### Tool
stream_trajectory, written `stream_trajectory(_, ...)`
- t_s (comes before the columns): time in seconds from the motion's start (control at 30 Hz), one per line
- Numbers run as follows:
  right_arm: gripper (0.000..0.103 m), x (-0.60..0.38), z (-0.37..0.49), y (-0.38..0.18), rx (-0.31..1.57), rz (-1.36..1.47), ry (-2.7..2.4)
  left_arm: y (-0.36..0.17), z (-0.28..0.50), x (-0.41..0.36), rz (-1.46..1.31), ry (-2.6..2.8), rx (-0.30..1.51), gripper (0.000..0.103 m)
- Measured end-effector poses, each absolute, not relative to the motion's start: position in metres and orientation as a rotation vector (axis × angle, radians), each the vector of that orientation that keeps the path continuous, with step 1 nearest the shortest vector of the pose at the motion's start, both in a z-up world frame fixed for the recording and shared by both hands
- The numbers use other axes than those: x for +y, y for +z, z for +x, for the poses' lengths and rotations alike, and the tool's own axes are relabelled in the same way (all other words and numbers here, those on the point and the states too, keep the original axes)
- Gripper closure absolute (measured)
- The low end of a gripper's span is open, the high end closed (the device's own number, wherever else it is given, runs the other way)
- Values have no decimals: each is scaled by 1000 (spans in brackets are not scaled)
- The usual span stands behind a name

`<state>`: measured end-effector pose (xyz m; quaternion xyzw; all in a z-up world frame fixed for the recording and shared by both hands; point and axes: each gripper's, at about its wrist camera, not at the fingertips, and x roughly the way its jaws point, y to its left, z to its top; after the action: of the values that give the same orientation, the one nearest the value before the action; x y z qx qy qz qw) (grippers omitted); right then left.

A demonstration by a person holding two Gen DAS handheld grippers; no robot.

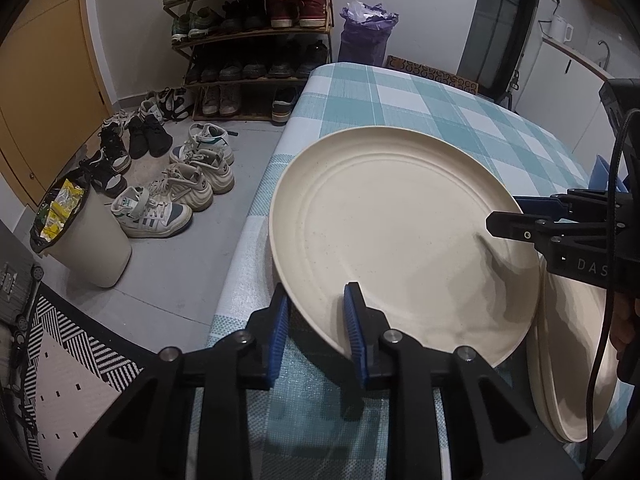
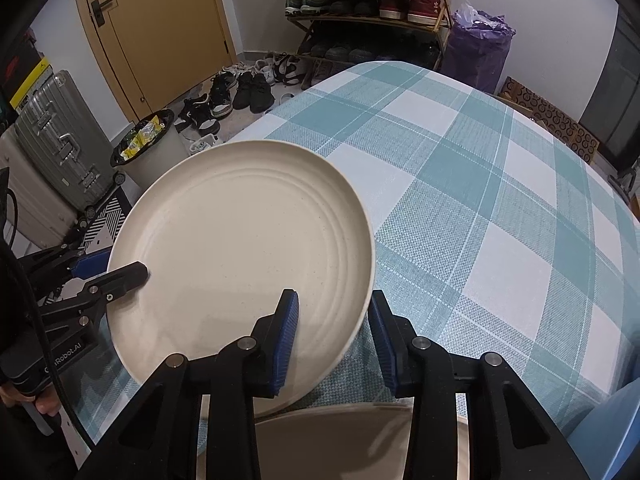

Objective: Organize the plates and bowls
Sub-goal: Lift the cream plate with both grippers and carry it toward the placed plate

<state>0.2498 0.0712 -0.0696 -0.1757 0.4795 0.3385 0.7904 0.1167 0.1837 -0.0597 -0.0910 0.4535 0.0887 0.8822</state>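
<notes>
A large cream plate [image 1: 392,232] hangs tilted above the checked table [image 1: 400,96], held by both grippers at opposite edges. My left gripper [image 1: 318,324] is shut on its near rim, one blue pad under the rim and one on top. The right gripper [image 1: 516,212] comes in from the right and clamps the far rim. In the right wrist view the same plate [image 2: 240,240] has my right gripper [image 2: 336,334] shut on its rim, and the left gripper [image 2: 112,268] bites the opposite edge. A stack of cream plates [image 1: 572,360] lies on the table beside and below the plate [image 2: 340,440].
A blue dish [image 2: 612,432] sits at the table's near right corner. On the floor to the left are a white bin [image 1: 92,240], loose shoes [image 1: 180,184] and a shoe rack [image 1: 256,32]. A suitcase [image 2: 60,140] stands by the yellow door [image 2: 160,28].
</notes>
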Motion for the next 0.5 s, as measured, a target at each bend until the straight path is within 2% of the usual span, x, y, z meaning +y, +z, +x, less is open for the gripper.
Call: stream_trajectory(0.5,66,77,249,-65,1005,-379,727,-51,112,186,-199,201,908,77)
